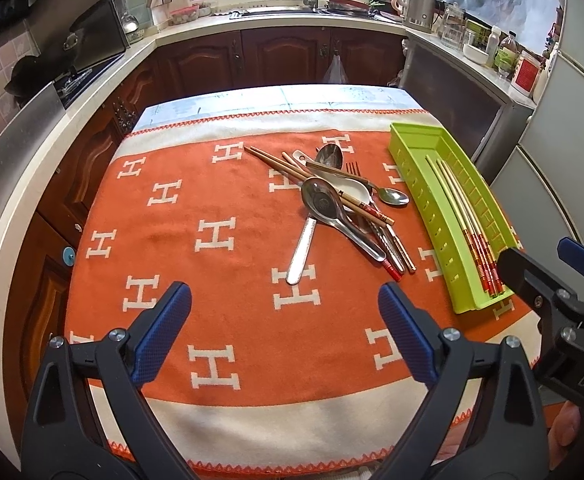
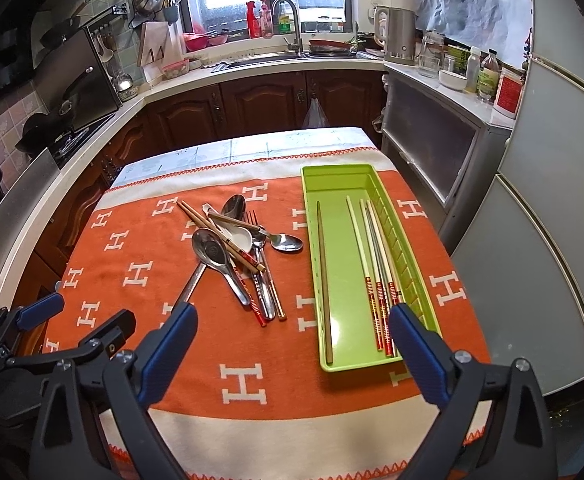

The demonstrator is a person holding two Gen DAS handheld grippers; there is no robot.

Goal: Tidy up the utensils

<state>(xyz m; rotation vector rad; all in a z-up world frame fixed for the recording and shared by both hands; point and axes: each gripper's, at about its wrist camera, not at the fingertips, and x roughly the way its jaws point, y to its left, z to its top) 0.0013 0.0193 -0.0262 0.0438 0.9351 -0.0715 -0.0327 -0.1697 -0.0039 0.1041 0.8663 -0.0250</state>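
Observation:
A pile of utensils lies mid-table on the orange cloth: metal spoons, a white ceramic spoon, a fork and wooden chopsticks; it also shows in the right wrist view. A green tray to its right holds several chopsticks; it shows in the left wrist view too. My left gripper is open and empty, above the cloth near the front edge. My right gripper is open and empty, near the tray's front end.
The orange cloth with white H marks covers the table. Kitchen counters with a sink, a kettle and bottles surround it. A fridge stands close on the right.

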